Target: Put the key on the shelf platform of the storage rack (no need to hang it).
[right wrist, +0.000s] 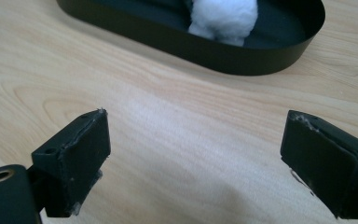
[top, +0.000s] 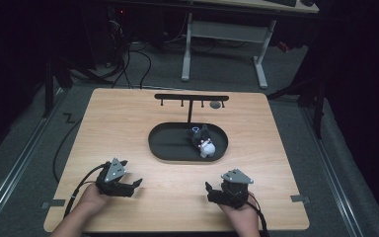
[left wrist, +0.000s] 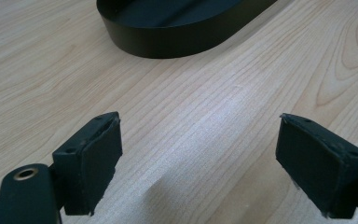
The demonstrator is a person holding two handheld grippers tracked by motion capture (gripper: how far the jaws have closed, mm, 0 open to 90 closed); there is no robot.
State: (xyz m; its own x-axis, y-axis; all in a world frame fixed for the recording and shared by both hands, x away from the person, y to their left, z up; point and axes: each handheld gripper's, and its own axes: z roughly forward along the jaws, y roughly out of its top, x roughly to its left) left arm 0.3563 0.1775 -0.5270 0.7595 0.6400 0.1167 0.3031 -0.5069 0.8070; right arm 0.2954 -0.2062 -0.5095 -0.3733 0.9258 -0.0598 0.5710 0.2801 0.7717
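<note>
pale wood tabletop (top: 128, 128) under everything. at the left, the left gripper (top: 128, 183) rests low near the front edge, jaws spread wide with nothing between them, likely parked. in the middle, a black oval tray (top: 164, 144) keeps the plush toy (top: 203, 142) lying at its right end, under a black hook rack (top: 191, 98). at the right, the right gripper (top: 217, 193) also stands wide and empty, aimed toward the tray, probably ready to reach for the toy.
</note>
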